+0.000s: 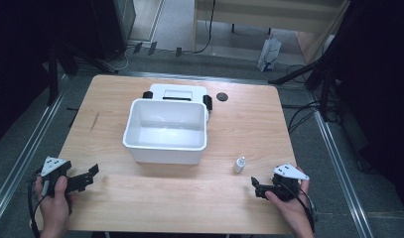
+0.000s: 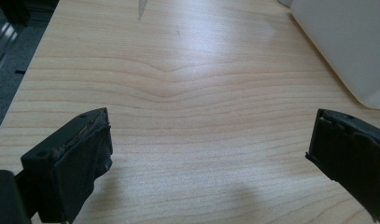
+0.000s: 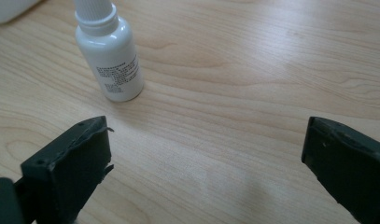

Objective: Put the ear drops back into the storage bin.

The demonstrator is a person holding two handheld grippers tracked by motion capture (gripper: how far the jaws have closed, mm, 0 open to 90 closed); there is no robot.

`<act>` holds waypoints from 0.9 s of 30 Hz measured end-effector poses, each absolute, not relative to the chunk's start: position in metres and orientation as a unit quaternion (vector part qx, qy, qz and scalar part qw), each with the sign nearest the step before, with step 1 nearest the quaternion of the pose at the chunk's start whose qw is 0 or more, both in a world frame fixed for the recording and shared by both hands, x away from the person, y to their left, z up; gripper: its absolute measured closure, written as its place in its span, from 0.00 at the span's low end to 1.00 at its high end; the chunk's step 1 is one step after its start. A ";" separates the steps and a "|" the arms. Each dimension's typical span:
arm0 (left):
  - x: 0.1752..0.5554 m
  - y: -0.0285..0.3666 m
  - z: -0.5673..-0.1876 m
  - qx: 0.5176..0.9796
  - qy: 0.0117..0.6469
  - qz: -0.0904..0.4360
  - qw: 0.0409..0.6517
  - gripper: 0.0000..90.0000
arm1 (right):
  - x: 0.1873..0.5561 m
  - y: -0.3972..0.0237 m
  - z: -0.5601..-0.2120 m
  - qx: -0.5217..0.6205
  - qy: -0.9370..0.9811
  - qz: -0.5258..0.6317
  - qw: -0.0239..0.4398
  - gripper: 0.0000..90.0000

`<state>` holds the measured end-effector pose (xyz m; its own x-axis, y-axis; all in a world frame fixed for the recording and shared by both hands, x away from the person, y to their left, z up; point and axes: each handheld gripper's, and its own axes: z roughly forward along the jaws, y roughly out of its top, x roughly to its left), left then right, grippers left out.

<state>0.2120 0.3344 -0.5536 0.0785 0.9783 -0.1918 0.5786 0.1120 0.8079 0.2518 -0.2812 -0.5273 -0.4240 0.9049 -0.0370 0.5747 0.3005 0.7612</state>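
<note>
Both my grippers, left (image 1: 93, 174) and right (image 1: 256, 187), gape wide; white bottle (image 1: 239, 164) stands upright at eleven o'clock of the right.

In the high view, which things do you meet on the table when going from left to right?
Left gripper → white bin → small bottle → right gripper

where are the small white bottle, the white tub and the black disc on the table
small white bottle (image 3: 115, 58), right gripper view, on its labelled body
white tub (image 1: 165, 148), high view, on its near outer wall
black disc (image 1: 222, 96), high view, on its centre, beyond the tub's right corner
</note>
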 end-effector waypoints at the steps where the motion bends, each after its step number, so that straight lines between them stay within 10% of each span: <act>1: 0.212 0.335 -0.554 0.615 0.631 0.250 0.400 0.01 | 0.254 -0.277 -0.525 0.475 0.782 0.328 0.236 0.02; 27: 0.213 0.337 -0.554 0.604 0.639 0.251 0.404 0.01 | 0.299 -0.217 -0.488 0.392 0.907 0.078 0.130 0.14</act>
